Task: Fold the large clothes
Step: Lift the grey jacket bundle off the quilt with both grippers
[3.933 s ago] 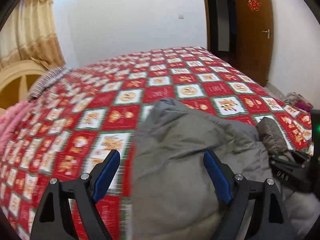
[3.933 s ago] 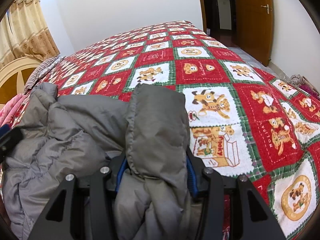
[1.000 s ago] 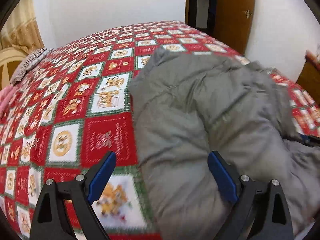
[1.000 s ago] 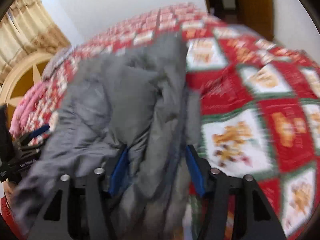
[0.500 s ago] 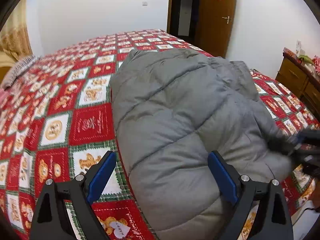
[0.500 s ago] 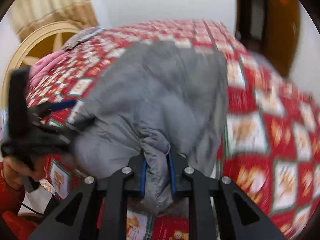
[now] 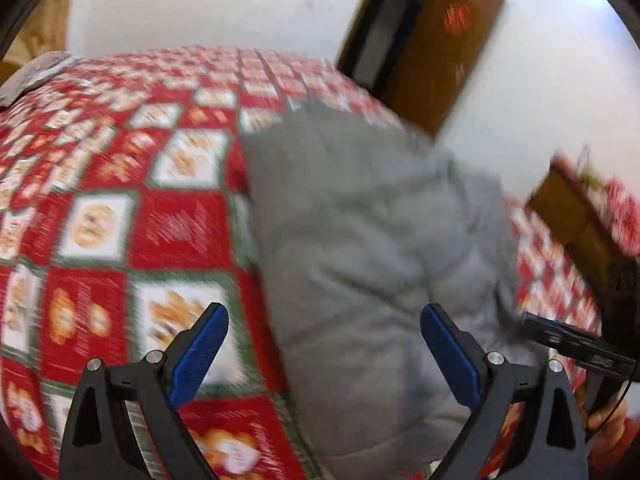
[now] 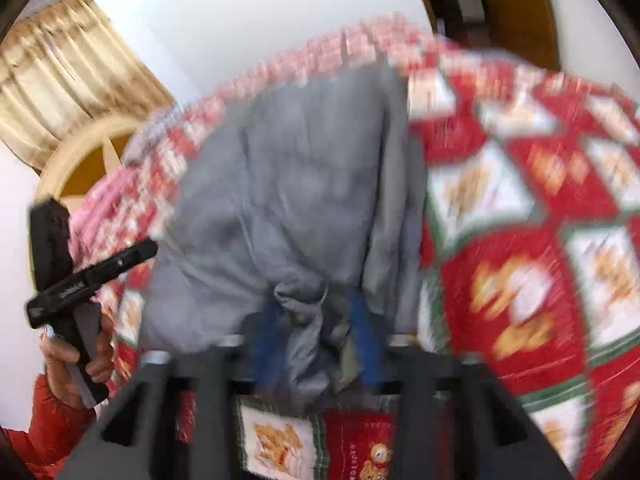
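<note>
A grey padded jacket (image 7: 360, 240) lies spread on the bed's red, green and white patchwork cover (image 7: 92, 220). My left gripper (image 7: 324, 344) hangs open over the jacket's near left edge, with nothing pinched between its blue pads. In the blurred right wrist view, a bunched fold of the jacket (image 8: 312, 320) sits between the blue pads of my right gripper (image 8: 316, 340). Those jaws are opening and stand wider than the pinched fold. The left gripper (image 8: 92, 276) also shows there at the far left, held by a hand (image 8: 72, 360) in a red sleeve.
A brown door (image 7: 432, 60) stands beyond the bed's far corner, and a wooden dresser (image 7: 576, 216) is at the right. A curtain (image 8: 60, 92), a rounded headboard (image 8: 80, 152) and pink bedding (image 8: 104, 200) lie at the bed's other end.
The right gripper's pads, tightly pinched on the jacket's fold half a second ago, have spread apart. The left view has swung and tilted; its jaws stay wide. Both views are now blurred.
</note>
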Demonstrator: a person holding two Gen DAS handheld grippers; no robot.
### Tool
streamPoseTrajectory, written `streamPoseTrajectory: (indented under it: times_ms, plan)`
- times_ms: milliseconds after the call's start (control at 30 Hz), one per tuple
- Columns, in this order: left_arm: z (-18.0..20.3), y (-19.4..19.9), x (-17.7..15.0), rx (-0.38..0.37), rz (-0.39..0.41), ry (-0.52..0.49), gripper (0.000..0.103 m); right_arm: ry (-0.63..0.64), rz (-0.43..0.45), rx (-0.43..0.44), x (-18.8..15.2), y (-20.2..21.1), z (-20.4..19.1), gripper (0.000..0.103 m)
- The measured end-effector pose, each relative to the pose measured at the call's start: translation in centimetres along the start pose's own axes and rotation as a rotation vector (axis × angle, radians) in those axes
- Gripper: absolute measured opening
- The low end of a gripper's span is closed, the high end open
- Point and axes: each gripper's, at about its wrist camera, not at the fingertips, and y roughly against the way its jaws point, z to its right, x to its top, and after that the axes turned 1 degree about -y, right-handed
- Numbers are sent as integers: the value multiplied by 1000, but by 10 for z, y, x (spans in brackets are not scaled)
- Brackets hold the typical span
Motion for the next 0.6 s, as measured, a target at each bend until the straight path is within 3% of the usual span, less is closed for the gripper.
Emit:
streamPoseTrajectory:
  times_ms: [33, 67, 100, 200, 333, 400, 533, 600]
  plan:
    - [-5, 6, 6, 2, 26, 22, 98, 10, 84, -14, 4, 17, -2, 93]
    - [-12, 10, 14, 10, 55, 49, 98, 18, 148, -22, 12, 27, -4, 103]
    - [-19, 8, 24, 26, 74, 73, 98, 33, 204, -18, 24, 33, -7, 103]
    - [-27, -15, 37, 23, 61, 106, 98, 57, 168, -54, 46, 9, -13, 103]
    - [-34, -63, 37, -133, -30, 246, 98, 43, 53, -116, 62, -48, 6, 103]
    - [-28, -81, 35, -154, -52, 244, 98, 22, 9, -127, 64, -71, 18, 103]
    - [-26, -103, 28, -181, -95, 254, 98, -51, -38, -39, 53, -84, 43, 103]
    - [-33, -110, 24, -219, -110, 288, 99, -13, -15, -47, 49, -84, 38, 103]
